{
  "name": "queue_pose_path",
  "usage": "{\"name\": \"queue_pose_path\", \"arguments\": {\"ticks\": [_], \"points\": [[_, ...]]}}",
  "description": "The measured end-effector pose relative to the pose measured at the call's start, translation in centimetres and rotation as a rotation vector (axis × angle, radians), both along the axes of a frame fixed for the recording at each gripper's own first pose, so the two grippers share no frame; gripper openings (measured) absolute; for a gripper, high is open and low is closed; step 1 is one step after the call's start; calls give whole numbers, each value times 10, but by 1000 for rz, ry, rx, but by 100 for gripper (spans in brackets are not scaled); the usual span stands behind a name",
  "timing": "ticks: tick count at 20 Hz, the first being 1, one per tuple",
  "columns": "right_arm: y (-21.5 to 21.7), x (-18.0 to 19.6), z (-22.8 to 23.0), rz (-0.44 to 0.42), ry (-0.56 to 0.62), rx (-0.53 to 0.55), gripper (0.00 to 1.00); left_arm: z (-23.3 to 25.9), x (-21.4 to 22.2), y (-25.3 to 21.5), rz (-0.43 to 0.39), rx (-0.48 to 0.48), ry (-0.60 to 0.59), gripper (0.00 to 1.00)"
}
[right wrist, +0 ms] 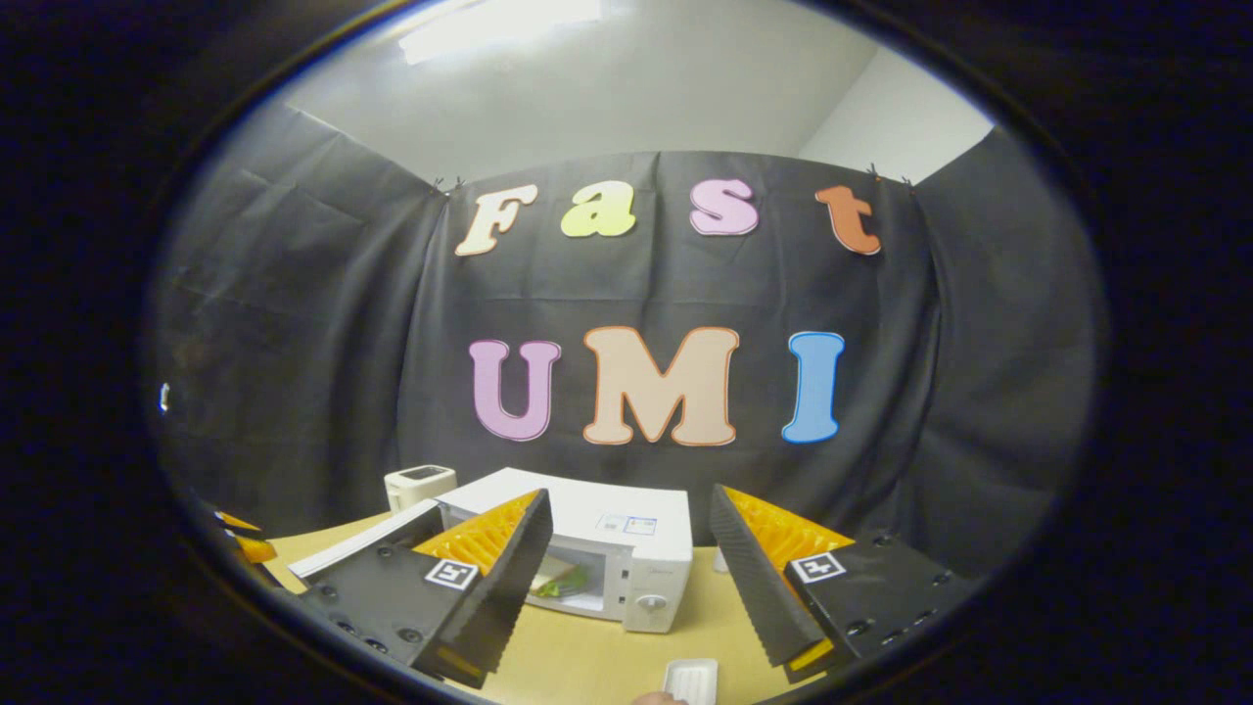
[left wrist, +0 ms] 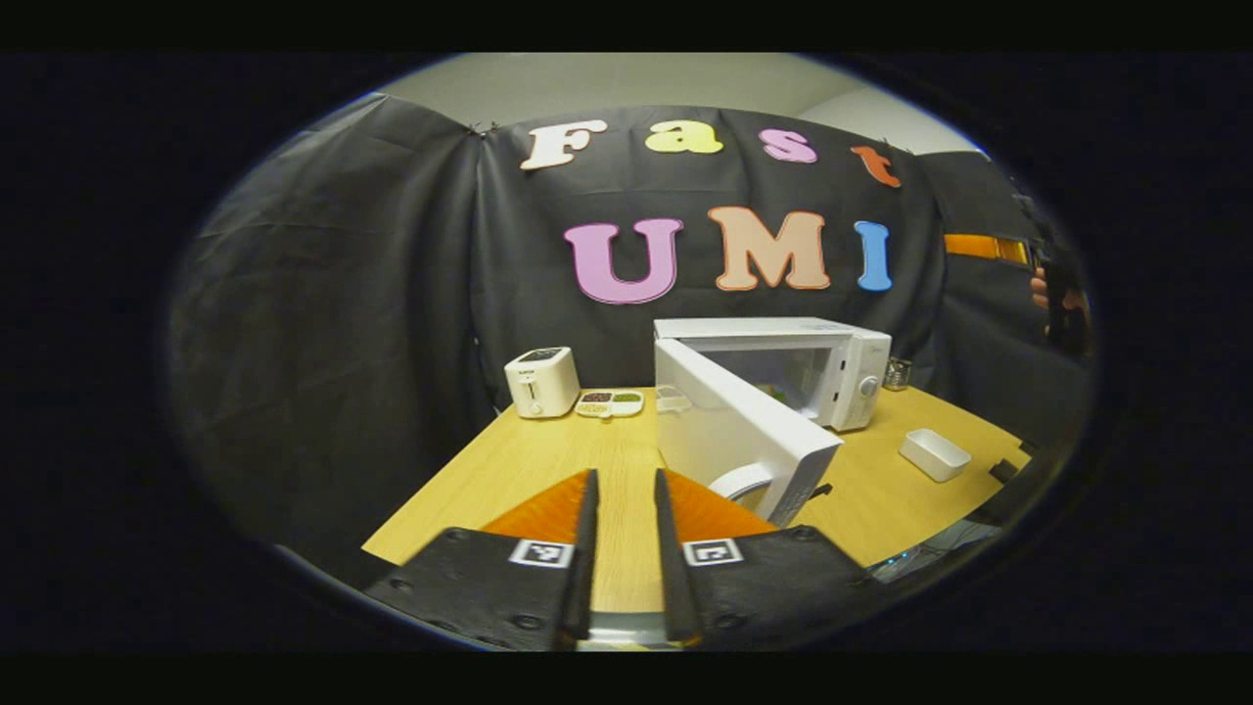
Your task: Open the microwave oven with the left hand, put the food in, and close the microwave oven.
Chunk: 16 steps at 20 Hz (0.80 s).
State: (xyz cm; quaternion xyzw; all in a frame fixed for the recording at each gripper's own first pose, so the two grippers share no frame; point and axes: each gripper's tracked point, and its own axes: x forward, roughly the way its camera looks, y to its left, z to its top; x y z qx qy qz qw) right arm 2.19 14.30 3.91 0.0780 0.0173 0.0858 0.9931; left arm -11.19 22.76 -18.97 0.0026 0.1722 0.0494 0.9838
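The white microwave stands at the back of the wooden table. Its door is swung wide open toward me. Inside the cavity lies a plate with something green on it, the food. My left gripper hovers over the table in front of the door, its fingers parallel, a narrow gap between them and nothing in it. My right gripper is held high before the microwave, wide open and holding nothing. The door shows left of it.
A white toaster and a divided dish of snacks sit back left. A white rectangular tray lies right of the microwave, with a small jar behind it. A hand shows at the far right. The table's front edge is close below.
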Motion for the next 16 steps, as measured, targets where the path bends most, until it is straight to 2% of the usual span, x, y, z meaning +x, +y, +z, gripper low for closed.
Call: {"name": "queue_pose_path", "arguments": {"ticks": [2, 3, 4, 5, 8, 12, 16], "points": [[-3, 0, 1, -2, 1, 1, 93, -15, 3, 11, 42, 67, 60, 0], [-2, -1, 5, -3, -1, 7, 93, -24, 2, 10, 44, 68, 89, 0], [-4, -2, 9, -8, -7, 11, 99, -27, 5, 4, 28, 48, 92, 0], [-7, -2, 11, -13, -10, 11, 99, -29, 9, -4, 22, 33, 96, 0], [-16, -1, 12, -26, -13, 2, 92, -38, 14, -15, 9, 30, 122, 0], [-28, -4, 10, -42, -4, -25, 100, -43, 20, -24, -14, 49, 129, 0], [-43, -2, 3, -62, 1, -66, 92, -45, 21, -36, -17, 26, 145, 0]]}}
